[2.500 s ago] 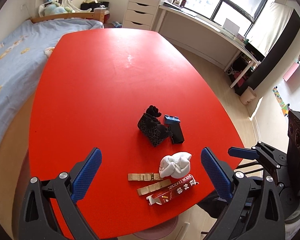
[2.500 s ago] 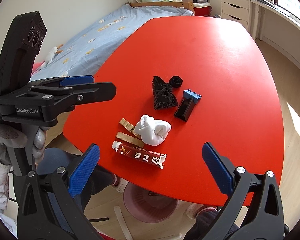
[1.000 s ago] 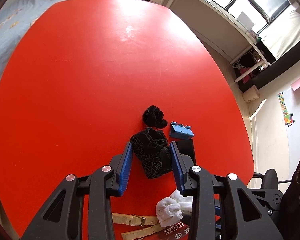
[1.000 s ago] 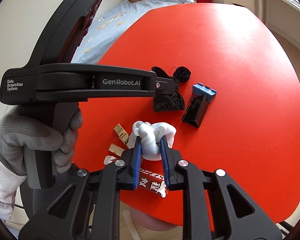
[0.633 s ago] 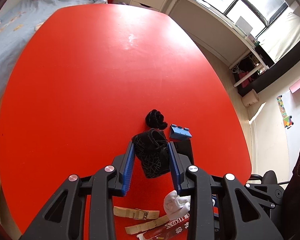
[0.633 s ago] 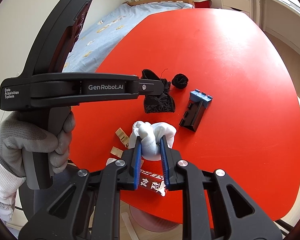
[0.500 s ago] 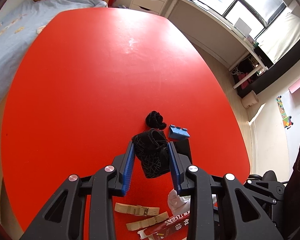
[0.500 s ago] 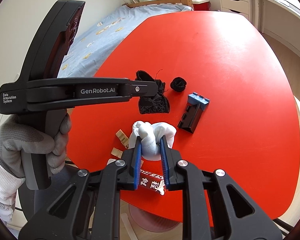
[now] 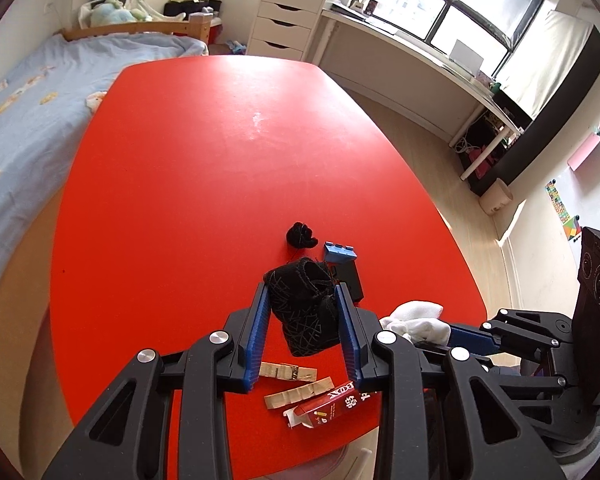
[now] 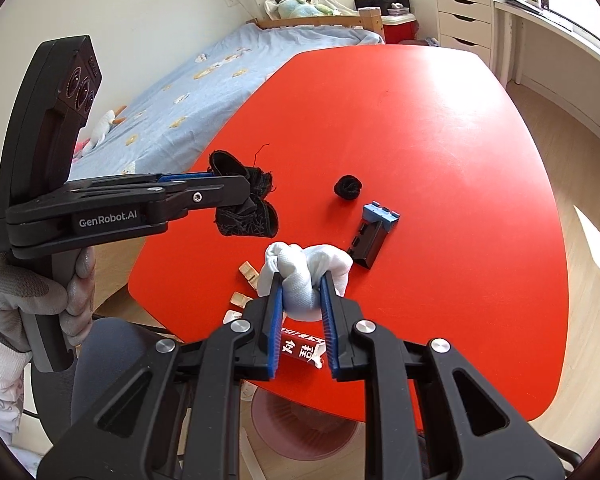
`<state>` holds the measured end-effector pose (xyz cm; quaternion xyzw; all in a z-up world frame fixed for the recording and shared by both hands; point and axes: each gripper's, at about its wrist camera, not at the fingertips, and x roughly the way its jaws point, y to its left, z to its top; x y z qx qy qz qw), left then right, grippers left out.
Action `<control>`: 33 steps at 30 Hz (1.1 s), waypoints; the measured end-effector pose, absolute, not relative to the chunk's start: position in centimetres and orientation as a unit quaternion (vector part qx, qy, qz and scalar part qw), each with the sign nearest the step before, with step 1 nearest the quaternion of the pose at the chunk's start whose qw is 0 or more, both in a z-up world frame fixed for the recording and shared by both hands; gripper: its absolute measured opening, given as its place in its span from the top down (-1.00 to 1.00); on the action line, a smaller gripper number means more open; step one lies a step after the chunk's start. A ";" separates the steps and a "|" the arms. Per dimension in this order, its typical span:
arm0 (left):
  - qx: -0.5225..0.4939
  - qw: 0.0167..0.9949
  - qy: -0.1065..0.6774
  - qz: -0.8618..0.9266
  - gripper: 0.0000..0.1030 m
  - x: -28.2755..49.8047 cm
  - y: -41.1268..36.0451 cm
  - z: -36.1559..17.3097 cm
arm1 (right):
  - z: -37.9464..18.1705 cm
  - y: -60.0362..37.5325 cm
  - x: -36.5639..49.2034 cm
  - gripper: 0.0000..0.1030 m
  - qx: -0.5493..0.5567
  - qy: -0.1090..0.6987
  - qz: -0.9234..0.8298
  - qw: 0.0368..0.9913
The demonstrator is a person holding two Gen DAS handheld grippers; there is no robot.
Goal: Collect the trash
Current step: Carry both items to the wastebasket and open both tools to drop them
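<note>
Left gripper (image 9: 303, 320): jaws clamped on a crumpled black cloth (image 9: 306, 312) with thin pale line pattern, held clear above the red table (image 9: 180, 200). In the right wrist view, same gripper (image 10: 236, 186) at 9 o'clock, carried by a grey-gloved hand (image 10: 28, 300), black cloth (image 10: 246, 216) hanging from its tip.

Right gripper (image 10: 302, 312): jaws closed tight on a white crumpled wad (image 10: 300, 280), seemingly tissue or cloth, lifted off the table (image 10: 440, 160).

Still lying on the table: small black ball of fabric (image 10: 348, 187) at 12 o'clock from the white wad; black box with blue end piece (image 10: 374, 234) at 2 o'clock, near it; two wooden clothespins (image 9: 294, 382) and a red carton with white lettering (image 9: 328, 404) near the table's front edge, at 6 o'clock from the black cloth. Carton partly hidden behind the right jaws in the right wrist view.

Pink round bin (image 10: 300, 424) on the floor under the near table edge. Blue-sheeted bed (image 9: 16, 120) beside the table at 9 o'clock.
</note>
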<state>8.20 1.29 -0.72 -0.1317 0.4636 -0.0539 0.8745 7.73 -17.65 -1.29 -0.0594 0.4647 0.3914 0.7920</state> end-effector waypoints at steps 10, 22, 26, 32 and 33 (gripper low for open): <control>-0.098 0.891 0.439 -0.063 0.38 3.3 0.5 1.8 | 1.2 -19.8 5.6 0.66 -0.056 0.443 0.397 0.802; -0.073 0.901 0.421 -0.074 0.38 -2.0 -1.2 2.9 | 3.1 -22.0 2.1 0.66 -0.065 0.423 0.410 0.806; -0.064 0.901 0.422 -0.077 0.38 -3.6 -1.9 2.6 | 3.2 -22.5 0.9 0.66 -0.073 0.423 0.411 0.805; -0.061 0.896 0.430 -0.086 0.38 -5.4 -2.6 1.7 | 2.3 -22.7 -0.6 0.66 -0.082 0.432 0.412 0.798; -0.060 0.896 0.432 -0.087 0.38 -5.6 -2.7 1.5 | 2.1 -22.7 -0.8 0.66 -0.083 0.434 0.412 0.797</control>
